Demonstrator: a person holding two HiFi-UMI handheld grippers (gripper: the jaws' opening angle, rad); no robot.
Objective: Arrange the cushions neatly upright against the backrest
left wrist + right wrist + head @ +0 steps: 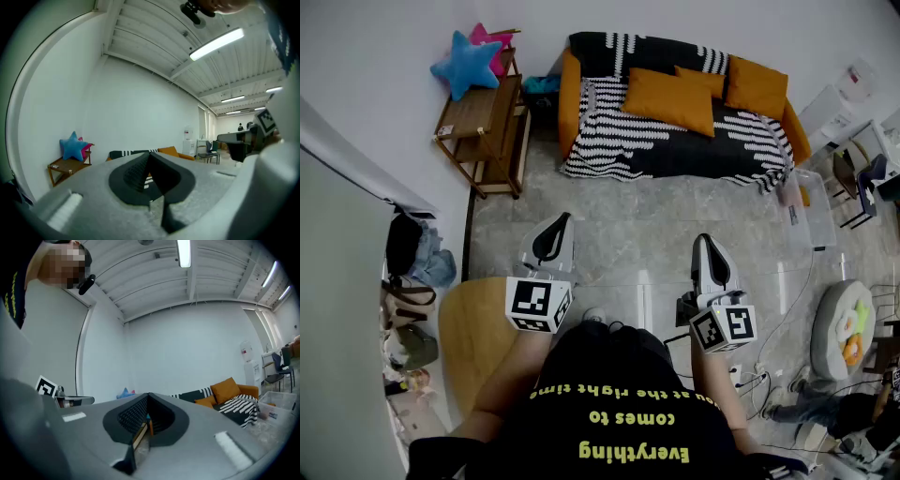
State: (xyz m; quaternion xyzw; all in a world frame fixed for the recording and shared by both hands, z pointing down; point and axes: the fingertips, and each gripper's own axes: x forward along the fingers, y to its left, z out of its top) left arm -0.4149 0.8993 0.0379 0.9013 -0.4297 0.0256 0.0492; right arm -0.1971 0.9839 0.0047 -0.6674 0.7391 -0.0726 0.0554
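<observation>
A sofa under a black-and-white striped cover stands against the far wall. Three orange cushions lie on it: a large one tilted on the seat, a smaller one behind it, and one leaning at the right end. The right gripper view shows the leaning cushion and the sofa's striped cover. My left gripper and right gripper hover over the floor well short of the sofa. Both are shut with nothing in them. The left gripper points toward the sofa's left end.
A wooden side shelf carrying a blue star pillow stands left of the sofa. A round wooden table is by my left arm. A clear plastic box, chairs and a round floor cushion are at the right.
</observation>
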